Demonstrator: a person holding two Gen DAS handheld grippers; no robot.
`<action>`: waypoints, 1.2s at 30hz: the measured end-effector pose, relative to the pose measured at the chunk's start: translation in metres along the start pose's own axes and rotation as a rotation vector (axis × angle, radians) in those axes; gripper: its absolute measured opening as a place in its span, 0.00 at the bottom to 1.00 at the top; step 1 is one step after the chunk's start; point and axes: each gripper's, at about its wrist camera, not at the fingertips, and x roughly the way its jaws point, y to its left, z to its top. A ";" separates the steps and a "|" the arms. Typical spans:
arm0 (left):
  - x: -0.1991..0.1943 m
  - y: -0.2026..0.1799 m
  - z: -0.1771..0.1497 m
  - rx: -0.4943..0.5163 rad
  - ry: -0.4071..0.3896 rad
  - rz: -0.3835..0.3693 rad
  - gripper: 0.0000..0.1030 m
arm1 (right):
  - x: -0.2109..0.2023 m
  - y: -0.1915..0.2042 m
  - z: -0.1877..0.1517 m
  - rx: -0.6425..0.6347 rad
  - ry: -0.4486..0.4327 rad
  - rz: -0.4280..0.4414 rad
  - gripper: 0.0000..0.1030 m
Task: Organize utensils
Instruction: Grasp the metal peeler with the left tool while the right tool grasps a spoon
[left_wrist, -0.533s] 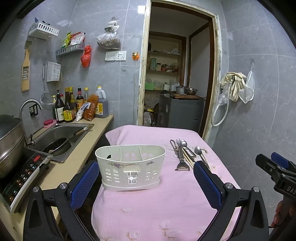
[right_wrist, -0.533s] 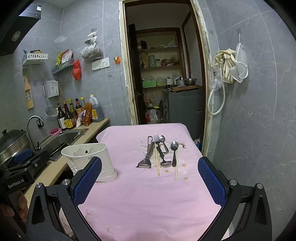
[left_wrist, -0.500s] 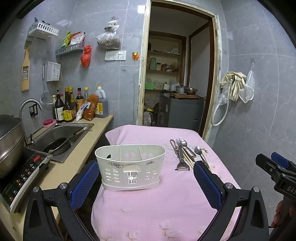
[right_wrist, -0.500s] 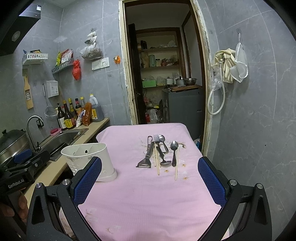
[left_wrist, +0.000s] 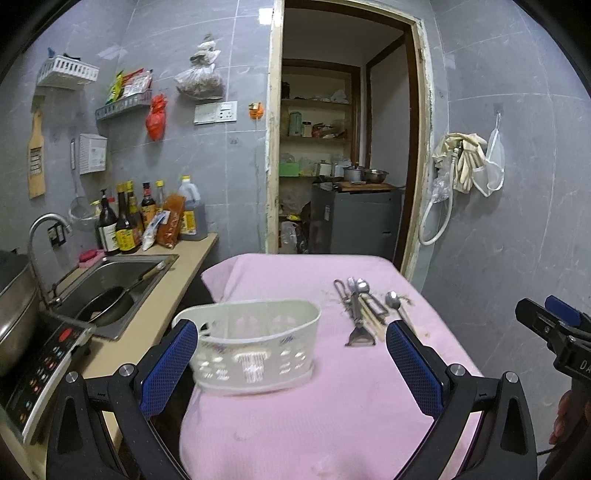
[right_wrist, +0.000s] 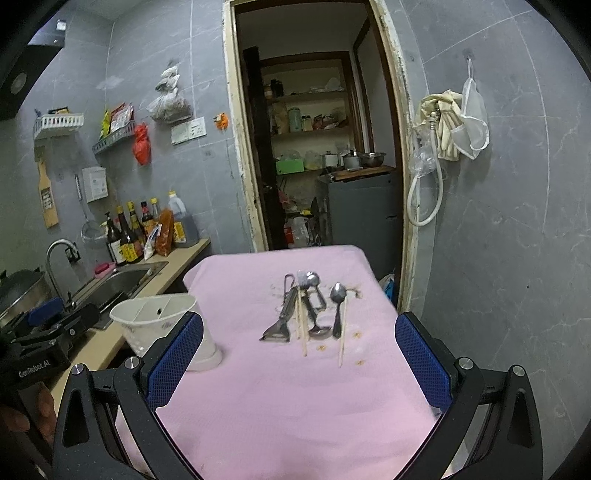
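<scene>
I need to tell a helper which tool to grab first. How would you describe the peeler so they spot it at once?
On the pink-covered table, find the utensil cluster right of the white caddy. The peeler is its leftmost piece, the only one ending in a wide flat head.

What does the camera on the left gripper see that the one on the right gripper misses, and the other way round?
Only the left wrist view shows the caddy's slotted, flower-printed front, the induction cooker's panel and the pan in the sink.

Only the right wrist view shows the two chopsticks lying apart on the cloth, the caddy's inner dividers, and brown specks near the utensils.

Both show the pink tablecloth, the peeler, the spoons, the sauce bottles, the doorway, and the open left gripper and open right gripper.
</scene>
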 end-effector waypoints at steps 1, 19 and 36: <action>0.005 -0.004 0.006 0.002 -0.003 -0.007 1.00 | 0.003 -0.005 0.006 -0.001 -0.005 0.004 0.99; 0.157 -0.100 0.083 0.004 -0.027 -0.036 1.00 | 0.180 -0.092 0.105 -0.027 0.014 0.154 0.88; 0.321 -0.138 0.037 -0.016 0.261 0.008 0.81 | 0.373 -0.105 0.036 0.028 0.335 0.309 0.37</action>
